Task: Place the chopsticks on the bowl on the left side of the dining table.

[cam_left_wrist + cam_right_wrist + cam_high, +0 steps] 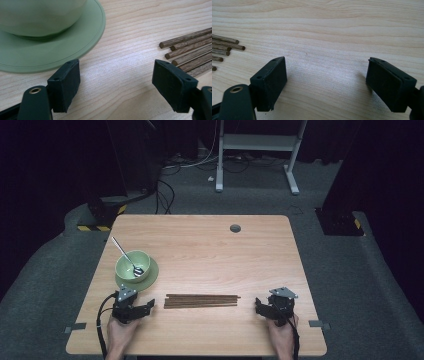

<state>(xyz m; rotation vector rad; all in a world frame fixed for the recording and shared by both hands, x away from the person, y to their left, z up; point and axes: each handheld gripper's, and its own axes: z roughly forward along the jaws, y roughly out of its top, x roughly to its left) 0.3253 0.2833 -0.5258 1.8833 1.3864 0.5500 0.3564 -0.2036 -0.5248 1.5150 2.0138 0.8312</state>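
Both hand-held grippers rested low on the near part of the desk, jaws spread and holding nothing: the left hand-held gripper just left of the wooden sticks, the right hand-held gripper just right of them. Between the two, the sticks lay in a bundle. A green bowl with a spoon stood on a green saucer beyond the left one.
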